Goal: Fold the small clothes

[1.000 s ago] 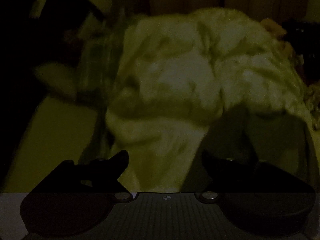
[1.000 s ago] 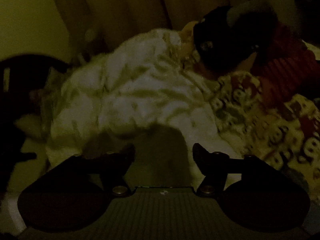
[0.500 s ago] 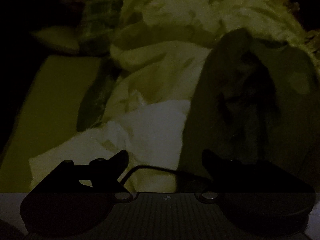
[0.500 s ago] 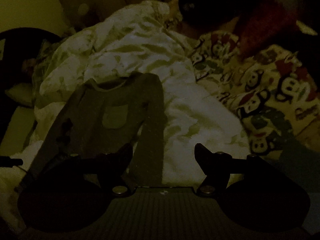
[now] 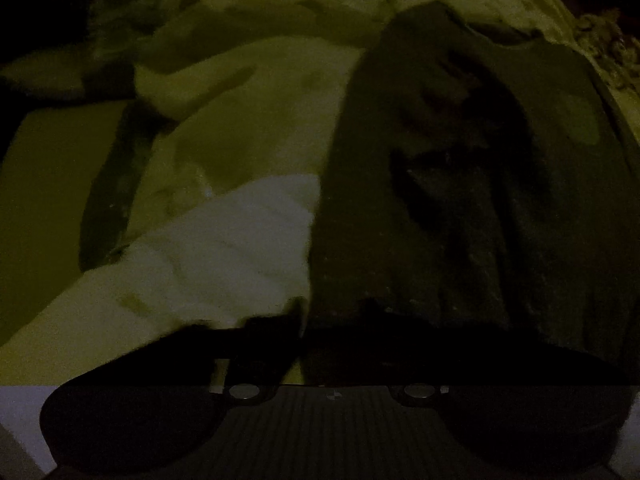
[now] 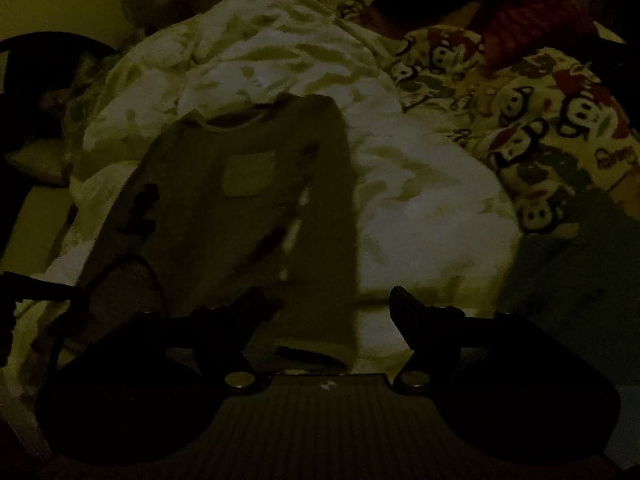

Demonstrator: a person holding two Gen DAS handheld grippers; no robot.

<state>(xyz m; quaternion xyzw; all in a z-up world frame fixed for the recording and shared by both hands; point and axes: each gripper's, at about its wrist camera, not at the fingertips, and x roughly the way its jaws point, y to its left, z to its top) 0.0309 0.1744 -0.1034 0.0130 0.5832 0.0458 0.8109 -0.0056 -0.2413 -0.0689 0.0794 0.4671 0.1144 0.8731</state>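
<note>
Scene dim, grainy. Left gripper (image 5: 332,320) lowest in own view, fingers just drawn together, pinching near edge of dark long-sleeved top (image 5: 460,208). Right gripper (image 6: 334,304) fingers spread, not gripping; sleeve cuff of top (image 6: 316,350) lies between them. Top lies flat on pale crumpled bedding (image 6: 420,208), neckline far side, light chest pocket (image 6: 250,174) facing up. Beyond, to right: monkey-print fabric (image 6: 540,120), red garment (image 6: 532,16). Far left: dark curved chair-like shape (image 6: 48,64), unclear.
</note>
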